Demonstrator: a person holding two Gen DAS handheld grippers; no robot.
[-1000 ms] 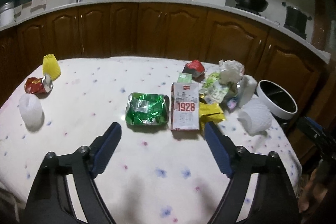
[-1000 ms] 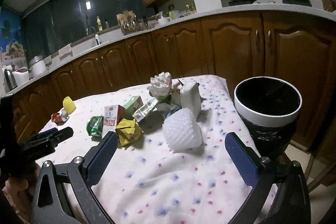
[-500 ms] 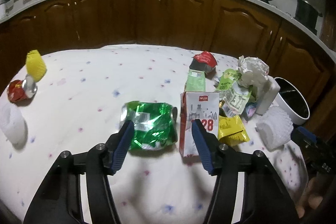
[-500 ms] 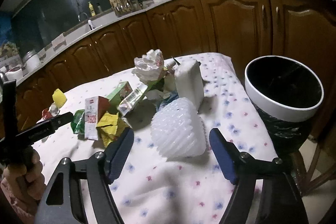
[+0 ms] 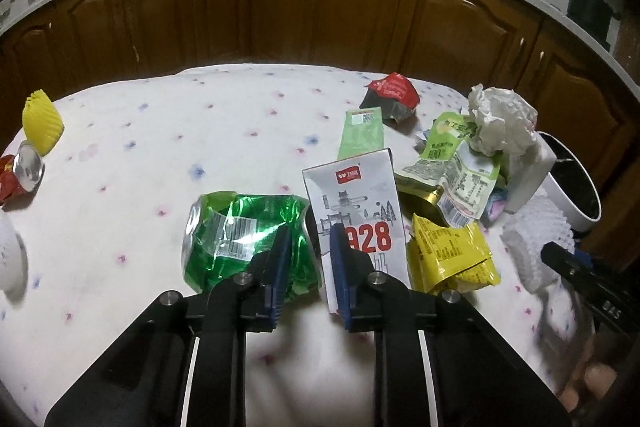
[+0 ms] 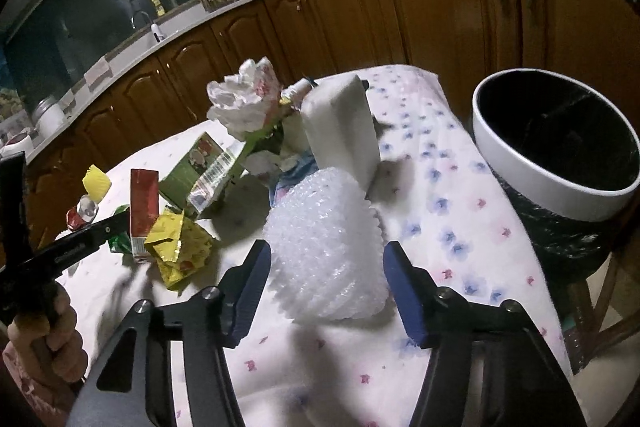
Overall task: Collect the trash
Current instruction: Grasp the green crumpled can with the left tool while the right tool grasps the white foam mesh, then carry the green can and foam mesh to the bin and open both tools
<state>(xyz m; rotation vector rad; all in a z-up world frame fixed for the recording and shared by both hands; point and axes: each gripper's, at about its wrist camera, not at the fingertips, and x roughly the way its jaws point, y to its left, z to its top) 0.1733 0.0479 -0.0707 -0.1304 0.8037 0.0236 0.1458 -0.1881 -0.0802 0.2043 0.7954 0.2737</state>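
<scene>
My left gripper [image 5: 308, 251] is nearly shut, its jaws closed on the right edge of a crushed green can [image 5: 240, 231] on the flowered tablecloth. A white "1928" carton [image 5: 356, 203] stands just right of it. My right gripper [image 6: 326, 259] is open, with its fingers on either side of a white foam fruit net [image 6: 324, 247] that lies on the table. The black-lined trash bin with a white rim [image 6: 556, 151] stands off the table's right edge. The bin also shows in the left wrist view [image 5: 572, 183].
A pile of trash lies mid-table: yellow wrapper [image 5: 452, 251], green pouch [image 5: 452, 163], crumpled tissue [image 5: 500, 119], white block [image 6: 340, 131], red packet [image 5: 390, 95]. A yellow cup [image 5: 42, 123], a red can [image 5: 20, 175] and another foam net [image 5: 8, 259] lie far left. Wooden cabinets stand behind.
Both grippers moved forward and down. The left jaws narrowed from wide open onto the green can's edge. The right jaws narrowed around the foam net.
</scene>
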